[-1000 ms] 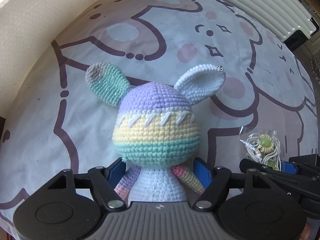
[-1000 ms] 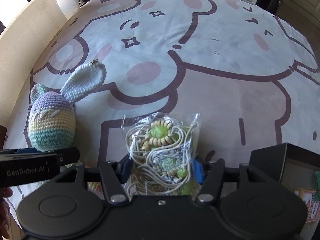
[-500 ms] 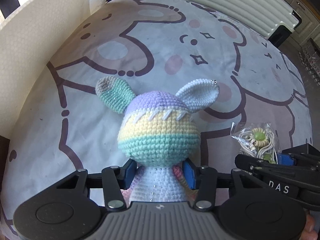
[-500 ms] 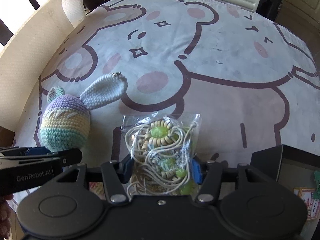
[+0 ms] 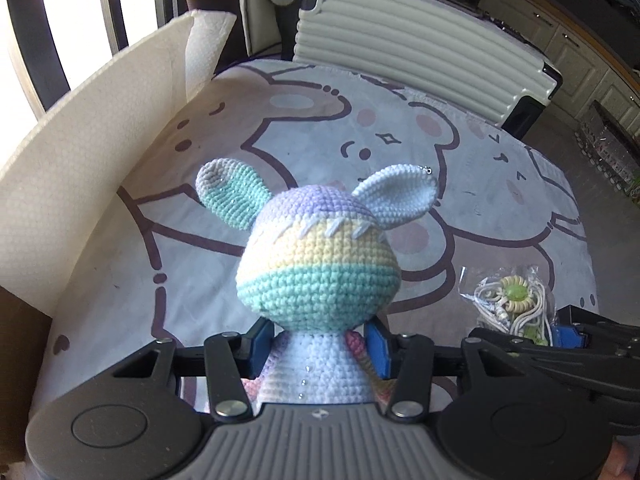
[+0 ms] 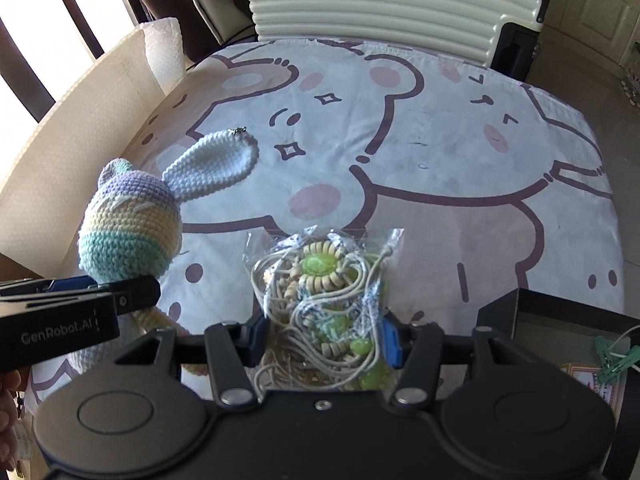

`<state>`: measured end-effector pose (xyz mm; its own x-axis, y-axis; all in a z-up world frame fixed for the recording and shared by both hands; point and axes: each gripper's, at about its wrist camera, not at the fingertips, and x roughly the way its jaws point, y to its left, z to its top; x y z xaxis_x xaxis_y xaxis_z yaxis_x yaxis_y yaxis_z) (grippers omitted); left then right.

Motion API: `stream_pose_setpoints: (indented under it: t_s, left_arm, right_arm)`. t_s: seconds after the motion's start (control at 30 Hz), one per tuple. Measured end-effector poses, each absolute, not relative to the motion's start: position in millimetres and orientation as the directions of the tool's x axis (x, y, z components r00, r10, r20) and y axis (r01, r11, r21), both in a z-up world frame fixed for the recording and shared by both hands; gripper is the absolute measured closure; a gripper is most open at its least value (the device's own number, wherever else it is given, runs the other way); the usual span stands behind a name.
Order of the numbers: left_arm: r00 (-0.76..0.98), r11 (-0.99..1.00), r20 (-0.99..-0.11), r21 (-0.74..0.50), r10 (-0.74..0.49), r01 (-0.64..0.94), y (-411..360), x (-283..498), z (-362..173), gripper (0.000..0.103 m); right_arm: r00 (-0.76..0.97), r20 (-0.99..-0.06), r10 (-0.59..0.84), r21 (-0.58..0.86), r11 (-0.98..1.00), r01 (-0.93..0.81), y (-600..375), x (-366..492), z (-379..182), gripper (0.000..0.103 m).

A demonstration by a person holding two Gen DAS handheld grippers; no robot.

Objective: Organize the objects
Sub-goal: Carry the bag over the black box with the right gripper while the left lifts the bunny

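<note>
My left gripper (image 5: 320, 346) is shut on the white body of a pastel crochet bunny (image 5: 318, 268) and holds it upright above the table. The bunny also shows at the left of the right wrist view (image 6: 130, 228), with the left gripper (image 6: 76, 312) under it. My right gripper (image 6: 324, 338) is shut on a clear bag of cord and green beads (image 6: 320, 292), lifted off the cloth. The bag shows at the right of the left wrist view (image 5: 510, 302).
The table wears a cloth printed with cartoon bears (image 6: 440, 152). A cream foam sheet (image 5: 80, 184) stands along the left edge. A ribbed cream suitcase (image 6: 380, 4) stands behind the table. A black box (image 6: 560, 344) with cards and a green clip sits at the front right.
Both grippers have risen and tilted up with their loads. The left jaws closed tighter on the bunny's body. The suitcase and room behind the table have come into view.
</note>
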<state>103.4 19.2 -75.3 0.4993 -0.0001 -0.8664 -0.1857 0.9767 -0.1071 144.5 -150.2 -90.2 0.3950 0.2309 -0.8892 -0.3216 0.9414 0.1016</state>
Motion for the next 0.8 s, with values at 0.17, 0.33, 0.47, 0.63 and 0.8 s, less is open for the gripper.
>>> stream_pose_setpoints:
  t_s: [0.17,0.33,0.47,0.63,0.8]
  left_arm:
    - [0.547,0.980,-0.837,-0.094,0.017,-0.174,18,91,-56,0.053]
    - [0.591,0.980,-0.807,-0.109,0.009,-0.164,12,80,-37,0.053]
    - [0.627,0.987,-0.779,-0.091,0.014,-0.135,0,71,-23,0.053]
    - [0.668,0.993,-0.744,-0.064,0.018,-0.097,-15,59,-8,0.053]
    - [0.696,0.993,-0.718,-0.084,-0.003,-0.082,-25,50,3,0.053]
  right_arm:
    - [0.448,-0.863,0.233,0.097,0.947,-0.306,-155,128,-64,0.048]
    - [0.498,-0.835,0.234,0.099,0.954,-0.282,-167,111,-41,0.048]
    - [0.536,-0.814,0.223,0.093,0.962,-0.258,-179,99,-26,0.048]
    - [0.579,-0.788,0.210,0.088,0.969,-0.231,-197,85,-8,0.048]
    - [0.616,-0.763,0.196,0.083,0.975,-0.208,-214,74,5,0.048]
